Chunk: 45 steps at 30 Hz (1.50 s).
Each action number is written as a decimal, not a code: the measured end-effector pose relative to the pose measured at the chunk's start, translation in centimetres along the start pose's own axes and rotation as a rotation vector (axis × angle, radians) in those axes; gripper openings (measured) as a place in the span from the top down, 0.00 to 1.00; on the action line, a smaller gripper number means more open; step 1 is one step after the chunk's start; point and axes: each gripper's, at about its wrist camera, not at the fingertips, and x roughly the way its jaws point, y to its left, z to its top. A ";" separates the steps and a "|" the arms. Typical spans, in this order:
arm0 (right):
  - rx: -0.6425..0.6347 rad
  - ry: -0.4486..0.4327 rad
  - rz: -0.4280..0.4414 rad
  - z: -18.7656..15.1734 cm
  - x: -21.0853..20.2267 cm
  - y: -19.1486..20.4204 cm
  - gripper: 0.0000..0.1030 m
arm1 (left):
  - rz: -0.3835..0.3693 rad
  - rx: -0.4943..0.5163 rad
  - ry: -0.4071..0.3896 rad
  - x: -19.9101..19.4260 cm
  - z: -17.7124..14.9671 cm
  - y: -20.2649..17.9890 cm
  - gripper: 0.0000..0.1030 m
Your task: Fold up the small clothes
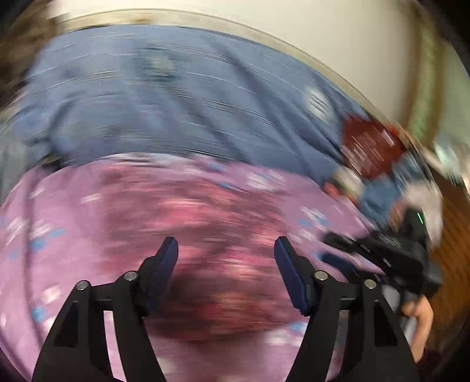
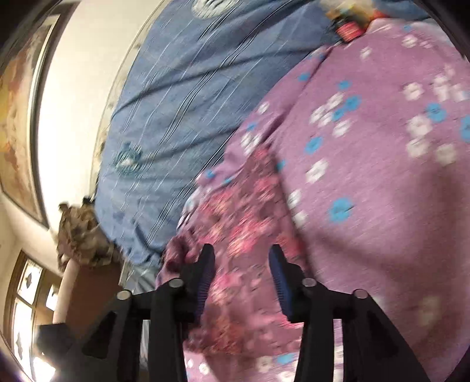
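Note:
A small garment with a dark pink and red flower print [image 1: 217, 244] lies on a purple flowered cloth [image 1: 58, 223]; the left wrist view is badly blurred. My left gripper [image 1: 226, 249] is open and empty just above the garment. In the right wrist view the same garment [image 2: 243, 217] lies crumpled at the purple cloth's [image 2: 382, 164] left edge. My right gripper [image 2: 242, 260] is open and empty over the garment. The right gripper also shows at the right of the left wrist view [image 1: 382, 249].
A blue striped bedsheet [image 1: 164, 97] [image 2: 176, 97] covers the bed beyond the purple cloth. A red item [image 1: 367, 144] [image 2: 348, 28] lies on the sheet. A cream wall [image 2: 76, 88], a framed picture [image 2: 17, 117] and a window [image 2: 26, 308] lie past the bed.

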 end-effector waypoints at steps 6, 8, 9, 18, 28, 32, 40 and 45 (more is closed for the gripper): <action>-0.078 0.154 0.085 -2.9 5.7 4.9 0.29 | 0.116 -0.320 -0.005 1.5 0.6 11.3 0.32; -0.104 0.177 0.086 -3.5 7.5 6.2 0.25 | 0.097 -0.391 0.008 3.4 0.7 13.4 0.32; -0.111 0.184 0.078 -3.5 8.2 6.4 0.24 | 0.090 -0.411 0.019 4.3 0.7 14.0 0.32; -0.098 0.255 0.099 -2.4 16.6 7.7 0.24 | -0.032 -0.525 0.131 10.1 0.4 16.6 0.32; -0.363 0.197 0.105 -3.3 17.5 13.4 0.89 | -0.048 -0.531 0.111 12.0 2.0 18.1 0.32; -0.389 -0.027 0.052 -2.0 10.2 13.2 0.89 | -0.072 -0.511 0.101 12.5 2.3 17.0 0.32; -0.155 -0.118 -0.248 -1.9 1.7 3.9 0.83 | -0.145 -0.279 0.126 12.9 1.8 8.8 0.29; -0.004 0.018 -0.308 -1.2 2.7 0.5 0.62 | -0.112 -0.090 0.120 12.8 0.9 4.2 0.25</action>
